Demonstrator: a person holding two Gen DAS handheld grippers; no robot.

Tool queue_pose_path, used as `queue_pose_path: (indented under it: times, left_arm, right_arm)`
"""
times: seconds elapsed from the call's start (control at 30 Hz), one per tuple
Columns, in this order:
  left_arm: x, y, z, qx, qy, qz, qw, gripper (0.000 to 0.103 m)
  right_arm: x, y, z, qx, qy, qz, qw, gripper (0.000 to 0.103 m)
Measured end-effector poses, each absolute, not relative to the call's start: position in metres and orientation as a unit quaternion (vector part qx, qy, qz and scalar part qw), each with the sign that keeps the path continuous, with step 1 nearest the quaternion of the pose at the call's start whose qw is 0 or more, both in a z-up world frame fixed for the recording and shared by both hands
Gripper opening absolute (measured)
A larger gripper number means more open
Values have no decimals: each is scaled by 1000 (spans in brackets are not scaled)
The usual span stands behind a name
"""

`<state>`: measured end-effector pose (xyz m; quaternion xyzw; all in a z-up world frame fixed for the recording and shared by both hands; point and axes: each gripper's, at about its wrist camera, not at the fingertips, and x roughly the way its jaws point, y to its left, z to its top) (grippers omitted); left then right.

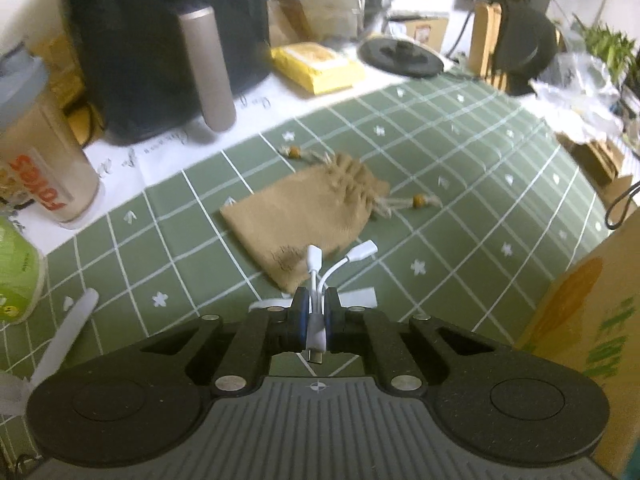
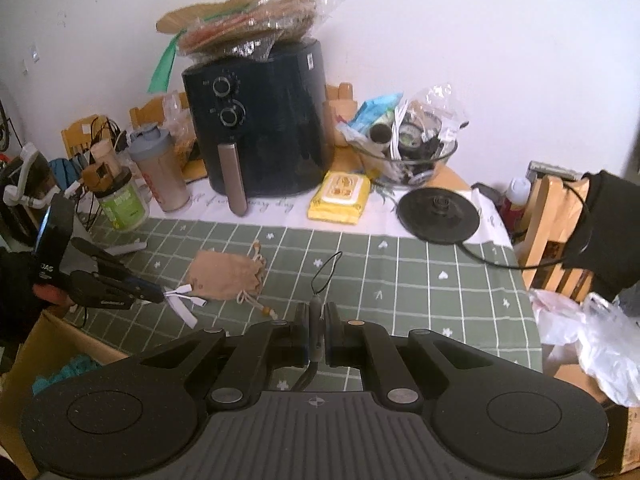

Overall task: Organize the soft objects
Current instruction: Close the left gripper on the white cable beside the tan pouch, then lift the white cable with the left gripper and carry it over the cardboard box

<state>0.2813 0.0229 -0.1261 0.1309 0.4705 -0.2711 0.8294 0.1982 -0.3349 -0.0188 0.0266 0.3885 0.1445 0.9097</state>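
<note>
A tan drawstring pouch point(image 1: 308, 208) lies flat on the green checked tablecloth point(image 1: 460, 184), its beaded cords spread at the gathered mouth. It also shows in the right wrist view point(image 2: 228, 270). My left gripper point(image 1: 316, 308) is shut on a white splitter cable adapter point(image 1: 320, 276), held just in front of the pouch's closed end. The same gripper point(image 2: 156, 294) and adapter point(image 2: 184, 294) show at the left of the right wrist view. My right gripper point(image 2: 316, 316) is shut on a thin dark stick with a black loop cord point(image 2: 326, 276), above the cloth's near edge.
A black air fryer point(image 2: 256, 128), a shaker bottle point(image 2: 160, 168), a green jar point(image 2: 122, 200), a yellow wipes pack point(image 2: 340, 198), a glass bowl of clutter point(image 2: 408, 148) and a black kettle base point(image 2: 438, 212) stand behind. A cardboard box point(image 2: 52, 344) sits below the table's left edge.
</note>
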Motion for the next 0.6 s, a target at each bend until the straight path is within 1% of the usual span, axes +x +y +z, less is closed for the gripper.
queue_pose_path:
  times: [0.37, 0.6]
  left_arm:
    - [259, 28, -68, 105, 426, -257, 861, 8]
    - [238, 31, -30, 77, 412, -232, 878, 8]
  right_arm:
    - [195, -336, 37, 27, 332, 174, 927, 9]
    - [188, -338, 55, 65, 332, 216, 916, 9]
